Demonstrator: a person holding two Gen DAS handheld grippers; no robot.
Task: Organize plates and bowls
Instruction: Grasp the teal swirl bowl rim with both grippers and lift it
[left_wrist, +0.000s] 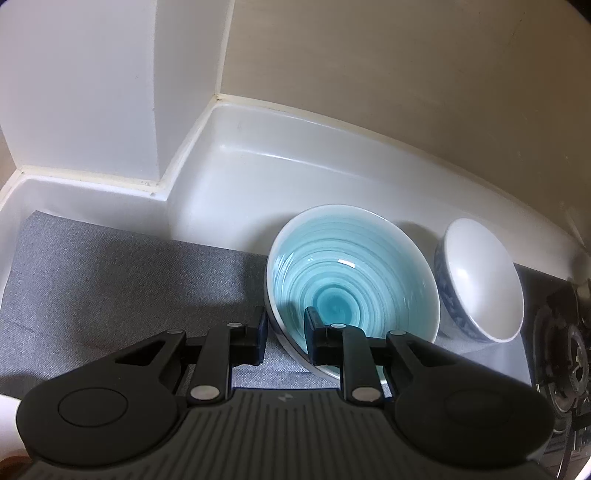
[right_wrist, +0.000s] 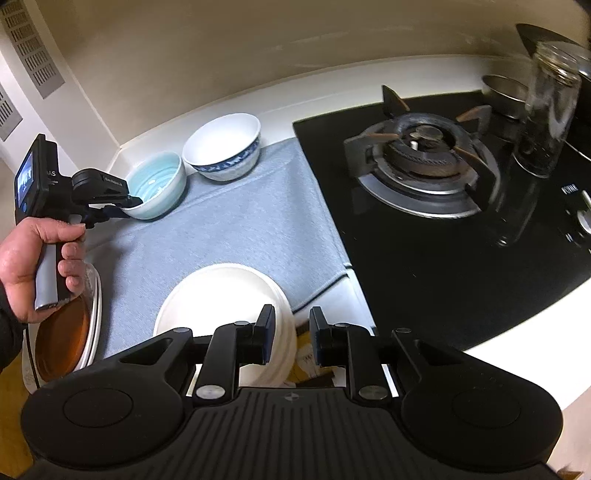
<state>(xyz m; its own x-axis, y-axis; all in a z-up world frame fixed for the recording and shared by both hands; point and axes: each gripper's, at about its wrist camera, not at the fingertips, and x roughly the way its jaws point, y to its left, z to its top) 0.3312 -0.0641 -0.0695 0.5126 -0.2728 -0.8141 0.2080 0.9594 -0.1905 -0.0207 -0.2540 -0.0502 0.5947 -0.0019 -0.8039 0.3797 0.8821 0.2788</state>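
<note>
Teal bowl (left_wrist: 351, 284) sits on the grey mat (left_wrist: 110, 280), just beside the white bowl with blue pattern (left_wrist: 480, 280) and on the far side of it from the gas burner (right_wrist: 421, 147). Left gripper (left_wrist: 284, 332) straddles the teal bowl's near rim, one finger outside and one inside, jaws apart and not yet clamped. A thin, curved, glazed rim gives little purchase: the bowl could likely slip, tilt, or knock its neighbour when lifted. Right gripper (right_wrist: 291, 336), jaws apart and holding nothing, hovers over the edge of the white plate stack (right_wrist: 225, 299), which seems to overhang the tabletop edge; a nudge could tip it.
</note>
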